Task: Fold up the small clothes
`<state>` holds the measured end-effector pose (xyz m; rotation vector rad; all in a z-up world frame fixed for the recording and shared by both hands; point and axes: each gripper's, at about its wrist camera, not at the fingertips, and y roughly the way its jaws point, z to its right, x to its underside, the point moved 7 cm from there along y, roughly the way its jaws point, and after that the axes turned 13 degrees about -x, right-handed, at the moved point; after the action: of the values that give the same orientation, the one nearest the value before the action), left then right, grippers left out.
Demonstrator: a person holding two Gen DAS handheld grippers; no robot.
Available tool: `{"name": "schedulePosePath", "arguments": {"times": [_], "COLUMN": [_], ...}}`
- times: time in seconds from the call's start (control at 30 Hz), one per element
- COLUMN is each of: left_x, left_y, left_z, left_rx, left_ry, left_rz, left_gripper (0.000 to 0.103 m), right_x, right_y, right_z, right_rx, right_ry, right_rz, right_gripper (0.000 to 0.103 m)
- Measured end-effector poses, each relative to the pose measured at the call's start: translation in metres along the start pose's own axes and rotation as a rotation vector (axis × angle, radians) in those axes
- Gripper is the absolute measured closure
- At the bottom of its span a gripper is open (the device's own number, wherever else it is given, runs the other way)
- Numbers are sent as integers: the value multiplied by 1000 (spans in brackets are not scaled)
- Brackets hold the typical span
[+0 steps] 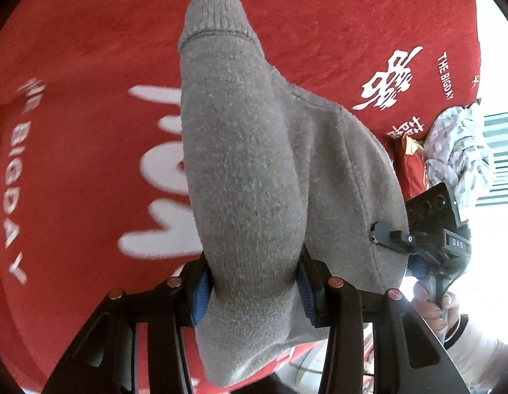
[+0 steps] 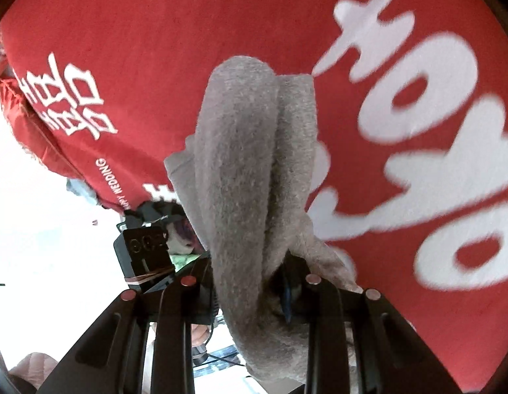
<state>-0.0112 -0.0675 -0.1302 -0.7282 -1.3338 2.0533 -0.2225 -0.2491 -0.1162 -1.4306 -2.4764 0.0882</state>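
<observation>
Grey knit garment (image 1: 247, 177): hangs over red printed cloth (image 1: 89, 65).
Left gripper (image 1: 254, 290): you pinch its sleeve.
Right gripper (image 2: 250, 290): you clamp the same garment.

Gray fuzzy knit garment (image 1: 247, 170), small. Hangs in air above red cloth (image 1: 89, 49) with white letters. One part is long sleeve, ribbed cuff (image 1: 216, 16) at far end, stitched seam under cuff. Sleeve pinched between blue pads (image 1: 201, 292). Wider flat part spreads to right side, edge pinched there too. From other side, gray knit (image 2: 240, 177) looks bunched in two soft folds, pinched low.
</observation>
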Motion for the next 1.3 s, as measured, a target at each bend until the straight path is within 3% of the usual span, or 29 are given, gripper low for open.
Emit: {"name": "schedulePosePath", "arguments": {"times": [0.2,0.27,0.33,0.47,0.53,0.6,0.67,0.73,0.8,0.97,1.07,1.17,1.23,1.3], "left_x": [33,40,45,50,50,51,53,57,64,78,88,97,101,105], "left_y": [-2,7,17,24,21,15,7,-4,-14,-15,2,18,24,23], "left_z": [-40,-52,-64,-86,-89,-93,-95,-99,-94,-58,-46,-48,-52,-56], "left_rx": [-63,-82,-133,-237,-266,-344,-411,-406,-384,-321,-319,-330,-354,-356], "left_ry": [-22,-35,-36,-40,-49,-40,-31,-35,-24,44,62,46,38,29], "left_rz": [-48,-56,-48,0,16,41,60,70,80,74,38,6,-1,-14], "left_gripper": [57,57,57,56,54,54,54,54,54,54,54,54,54,54], "right_x": [44,48,47,29,17,12,11,18,32,76,96,98,96,94], "right_y": [35,45,51,41,30,7,-4,-10,-11,16,34,35,25,19], "right_z": [20,30,40,51,53,57,49,37,23,2,11,39,62,74], "right_rx": [-18,5,83,319,508,710,787,779,712,580,624,751,817,811], "right_ry": [80,90,53,-82,-171,-261,-290,-302,-316,-350,-376,-391,-370,-342], "right_rz": [-45,-52,-64,-60,-65,-56,-34,-14,-11,-98,-166,-191,-194,-185], "right_gripper": [72,72,72,72,72,72,72,72,76,87,88,88,99,102]}}
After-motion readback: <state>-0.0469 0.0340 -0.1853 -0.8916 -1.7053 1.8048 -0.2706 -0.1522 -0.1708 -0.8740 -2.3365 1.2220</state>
